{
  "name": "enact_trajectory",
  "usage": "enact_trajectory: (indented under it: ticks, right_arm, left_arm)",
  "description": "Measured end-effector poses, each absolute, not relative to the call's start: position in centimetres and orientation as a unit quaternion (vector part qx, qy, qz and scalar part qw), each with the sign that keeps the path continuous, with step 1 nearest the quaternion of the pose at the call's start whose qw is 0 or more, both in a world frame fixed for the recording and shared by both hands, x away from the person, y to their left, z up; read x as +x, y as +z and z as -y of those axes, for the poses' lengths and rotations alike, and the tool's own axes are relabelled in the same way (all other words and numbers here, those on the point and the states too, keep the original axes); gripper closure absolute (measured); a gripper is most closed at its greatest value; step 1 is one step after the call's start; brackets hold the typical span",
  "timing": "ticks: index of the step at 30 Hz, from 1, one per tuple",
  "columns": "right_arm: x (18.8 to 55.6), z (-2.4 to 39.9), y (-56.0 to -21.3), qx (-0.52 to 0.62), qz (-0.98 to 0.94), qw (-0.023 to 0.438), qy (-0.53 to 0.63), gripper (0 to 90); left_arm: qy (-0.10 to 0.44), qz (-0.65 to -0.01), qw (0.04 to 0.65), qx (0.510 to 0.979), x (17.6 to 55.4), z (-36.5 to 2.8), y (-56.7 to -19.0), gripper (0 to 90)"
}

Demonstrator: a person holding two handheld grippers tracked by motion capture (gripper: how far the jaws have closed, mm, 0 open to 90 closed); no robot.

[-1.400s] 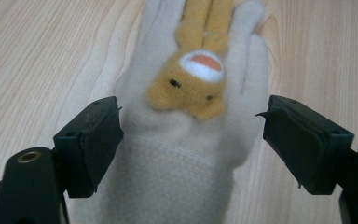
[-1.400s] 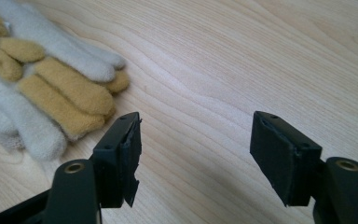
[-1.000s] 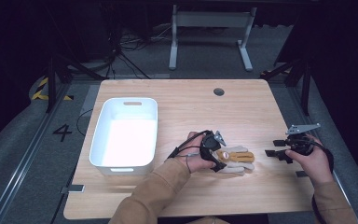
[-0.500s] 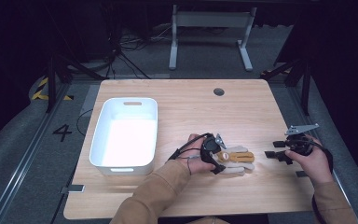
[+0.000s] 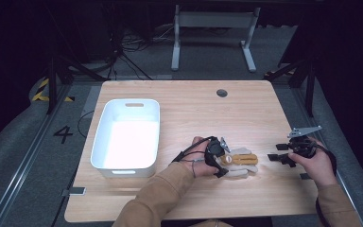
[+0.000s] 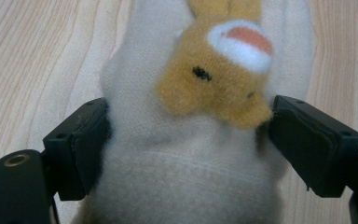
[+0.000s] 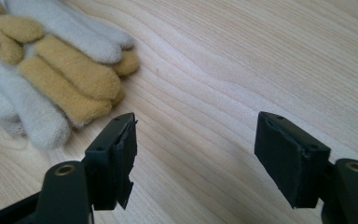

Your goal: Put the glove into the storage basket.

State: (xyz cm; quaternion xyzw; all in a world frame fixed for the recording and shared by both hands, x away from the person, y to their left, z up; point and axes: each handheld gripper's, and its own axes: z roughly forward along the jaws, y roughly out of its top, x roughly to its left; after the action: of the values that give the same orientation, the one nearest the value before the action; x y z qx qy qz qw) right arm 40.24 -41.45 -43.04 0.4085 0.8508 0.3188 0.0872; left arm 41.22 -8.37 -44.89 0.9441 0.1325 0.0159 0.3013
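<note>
Barely anything has shifted since a moment ago, just the left gripper (image 5: 216, 158) nudging in over the cuff; white bin (image 5: 105, 146) sits off to the left on the table (image 5: 189, 109); left jaws now pressed against both sides of the fuzzy glove (image 6: 186, 140), which lies at the table's front centre; further right, the right gripper (image 5: 283, 153) waits near the glove's fingers, jaws spread wide, empty.

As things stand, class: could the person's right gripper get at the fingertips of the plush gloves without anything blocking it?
Probably yes. The right gripper stands open over bare table, and the gloves lie just beyond its jaws with nothing between. The left gripper clasps their cuff end, leaving the fingertips free.
</note>
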Motion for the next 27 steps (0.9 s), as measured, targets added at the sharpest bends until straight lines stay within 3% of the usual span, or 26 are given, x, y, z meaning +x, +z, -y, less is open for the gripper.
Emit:
enact_trajectory:
  ticks: [27]
  right_arm:
    - [40.3,41.2,-43.3,0.405,-0.853,0.082,0.317,30.3]
  left_arm:
    - [0.009,-0.099,0.3,0.949,40.2,8.4,-44.2,15.5]
